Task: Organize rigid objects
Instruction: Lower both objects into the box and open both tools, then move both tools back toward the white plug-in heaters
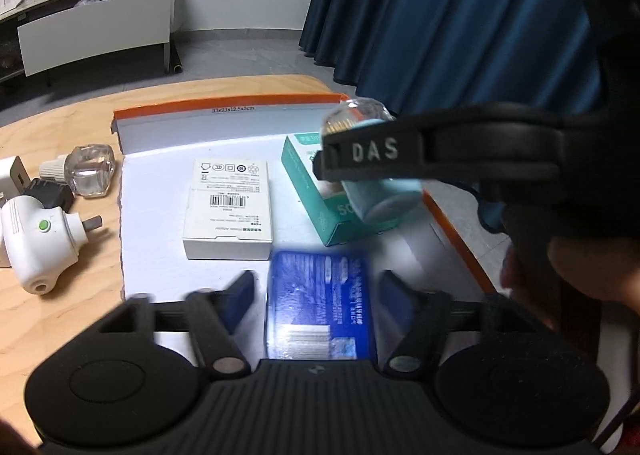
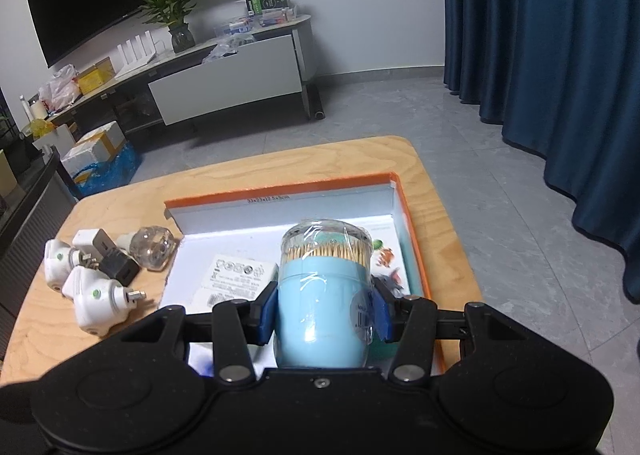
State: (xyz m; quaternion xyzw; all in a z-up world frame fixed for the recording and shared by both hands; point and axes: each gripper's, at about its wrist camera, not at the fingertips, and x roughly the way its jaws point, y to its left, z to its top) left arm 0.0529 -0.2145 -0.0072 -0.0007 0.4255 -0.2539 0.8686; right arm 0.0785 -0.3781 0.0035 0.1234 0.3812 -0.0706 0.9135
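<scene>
An orange-rimmed tray (image 1: 224,105) with a white floor lies on the wooden table. In the left wrist view my left gripper (image 1: 320,287) stands open around a blue box (image 1: 320,307) lying flat on the tray floor, with a small gap on each side. A white box (image 1: 228,211) and a teal box (image 1: 308,183) also lie in the tray. My right gripper (image 2: 322,307) is shut on a light blue toothpick jar (image 2: 320,295) with a clear lid, held above the tray (image 2: 280,191). The jar (image 1: 384,203) hangs over the teal box.
Left of the tray lie two white plug-in devices (image 2: 100,299), a black adapter (image 2: 118,269), a white charger (image 2: 86,239) and a clear bottle (image 1: 88,169). A blue curtain (image 2: 540,35) hangs to the right. A TV stand (image 2: 224,83) is across the floor.
</scene>
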